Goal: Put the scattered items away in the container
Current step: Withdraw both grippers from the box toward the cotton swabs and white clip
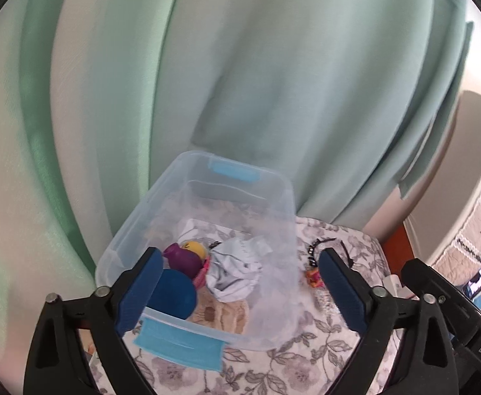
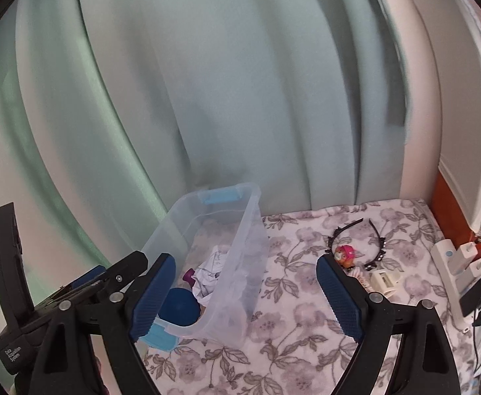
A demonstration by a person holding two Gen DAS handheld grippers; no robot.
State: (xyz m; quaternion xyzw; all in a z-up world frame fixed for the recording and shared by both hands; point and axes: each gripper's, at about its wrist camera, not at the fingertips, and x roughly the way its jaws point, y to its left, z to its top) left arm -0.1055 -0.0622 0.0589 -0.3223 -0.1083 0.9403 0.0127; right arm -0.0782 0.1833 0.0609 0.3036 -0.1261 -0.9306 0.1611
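Observation:
A clear plastic bin (image 1: 288,197) with blue handles stands on a flowered blanket. Inside it lie a dark blue ball (image 1: 174,293), a purple toy (image 1: 182,258), a yellow ball (image 1: 196,247) and crumpled white paper (image 1: 237,270). My left gripper (image 1: 238,256) hangs open over the bin's near end with nothing between its fingers. In the right wrist view the bin (image 2: 252,197) sits left of centre. My right gripper (image 2: 245,261) is open and empty, straddling the bin's right wall. On the blanket to its right lie a black headband (image 2: 349,227), a pink toy figure (image 2: 345,254) and a white clip (image 2: 383,279).
Pale green curtains (image 2: 240,82) hang close behind the bin. A white power strip (image 2: 446,263) with plugs and cables lies at the blanket's right edge, beside a white panel (image 2: 454,115). Bare blanket (image 2: 289,312) stretches between the bin and the loose items.

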